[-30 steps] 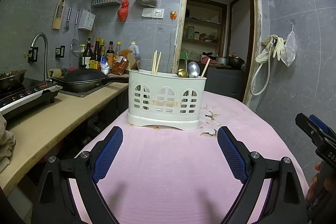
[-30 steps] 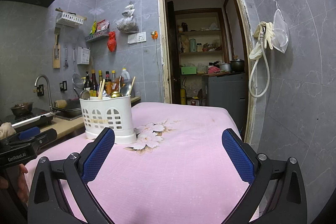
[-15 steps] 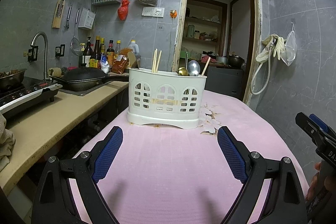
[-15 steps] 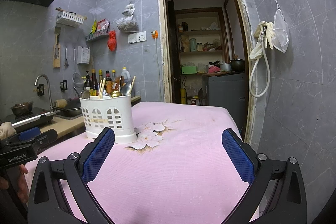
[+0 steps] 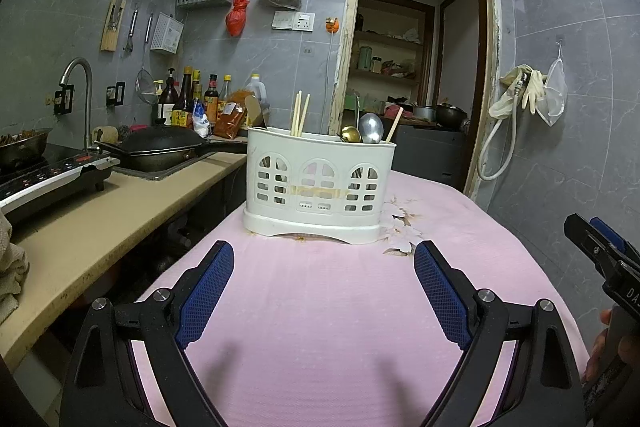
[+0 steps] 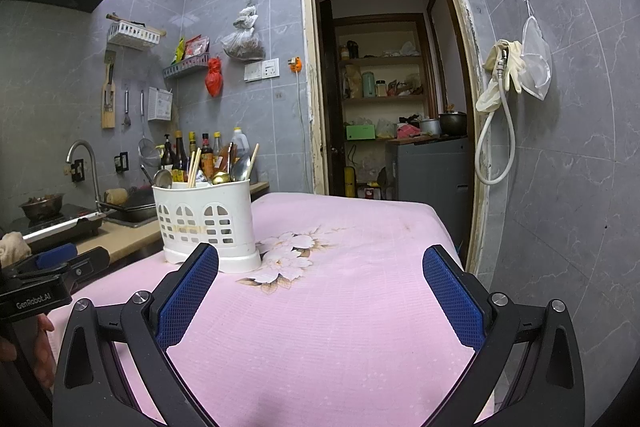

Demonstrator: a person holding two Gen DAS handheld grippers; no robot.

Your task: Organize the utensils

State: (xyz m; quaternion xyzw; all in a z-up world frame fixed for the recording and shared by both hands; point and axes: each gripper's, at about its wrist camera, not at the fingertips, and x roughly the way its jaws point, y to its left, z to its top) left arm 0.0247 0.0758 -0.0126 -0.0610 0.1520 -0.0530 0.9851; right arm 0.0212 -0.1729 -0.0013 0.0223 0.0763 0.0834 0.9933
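Left gripper (image 5: 323, 279): lower frame, jaws spread wide, empty. Right gripper (image 6: 320, 285): likewise wide, empty.
White utensil caddy (image 5: 320, 183): frame centre, upright on pink tablecloth (image 5: 340, 327).
Contents: chopsticks (image 5: 300, 115), steel spoon (image 5: 371, 128), gold spoon (image 5: 351, 134). Judged light, stiff, slippery; grasp at exposed upper ends.
Lower shafts and compartment dividers hidden behind caddy wall.

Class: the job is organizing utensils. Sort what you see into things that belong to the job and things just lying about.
Job: caddy, chopsticks, spoons, left gripper, right gripper.

Lying about: wok, bottles, faucet, gloves, red bag.
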